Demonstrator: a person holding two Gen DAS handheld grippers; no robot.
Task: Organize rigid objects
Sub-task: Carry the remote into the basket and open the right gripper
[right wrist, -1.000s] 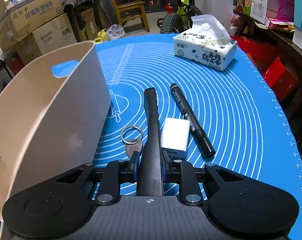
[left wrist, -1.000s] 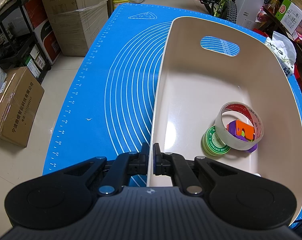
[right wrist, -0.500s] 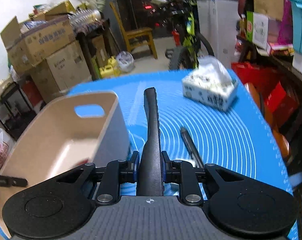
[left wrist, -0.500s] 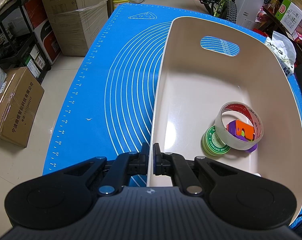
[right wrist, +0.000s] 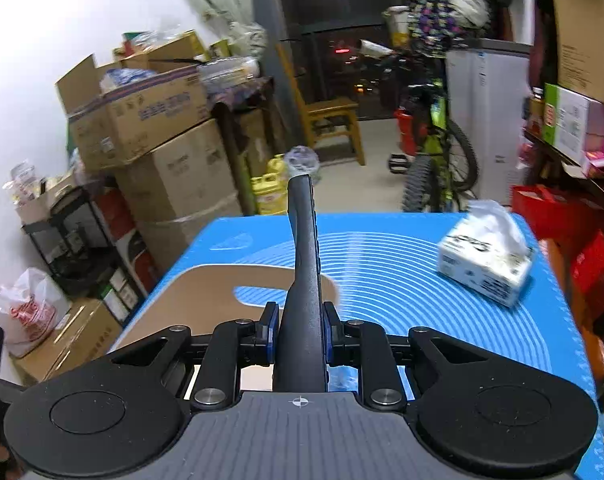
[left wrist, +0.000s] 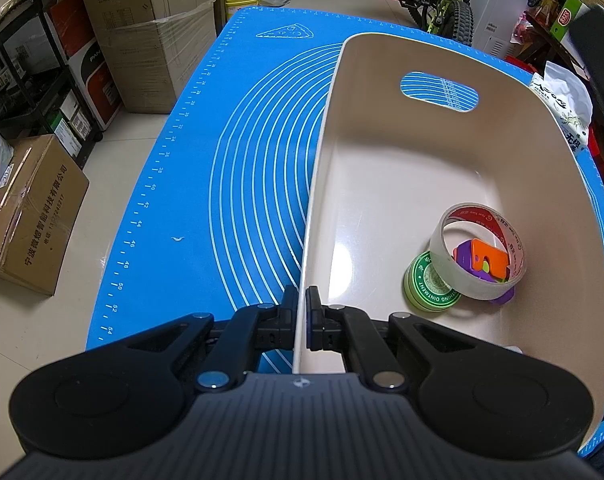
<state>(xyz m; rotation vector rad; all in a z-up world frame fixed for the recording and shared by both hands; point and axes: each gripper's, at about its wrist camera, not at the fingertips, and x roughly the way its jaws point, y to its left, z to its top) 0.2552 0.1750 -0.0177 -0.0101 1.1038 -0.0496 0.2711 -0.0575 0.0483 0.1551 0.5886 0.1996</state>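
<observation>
My left gripper (left wrist: pixel 302 312) is shut on the near left rim of the beige plastic bin (left wrist: pixel 382 184) on the blue mat (left wrist: pixel 241 168). In the bin lie a clear tape roll (left wrist: pixel 478 256), a green ointment tin (left wrist: pixel 426 286) and an orange and purple toy (left wrist: pixel 486 262). My right gripper (right wrist: pixel 299 330) is shut on a long black tool (right wrist: pixel 304 264) and holds it in the air above the bin's far end (right wrist: pixel 205 292). The tool points forward and up.
A white tissue box (right wrist: pixel 486 264) stands on the mat at the right; it also shows in the left wrist view (left wrist: pixel 562 112). Cardboard boxes (left wrist: pixel 141 28), a black rack (left wrist: pixel 25 68) and a bicycle (right wrist: pixel 434 160) surround the table.
My right gripper has lifted the black tool up from the mat and swung left over the bin; the pen, keyring and white block have left its view. The left gripper has not moved.
</observation>
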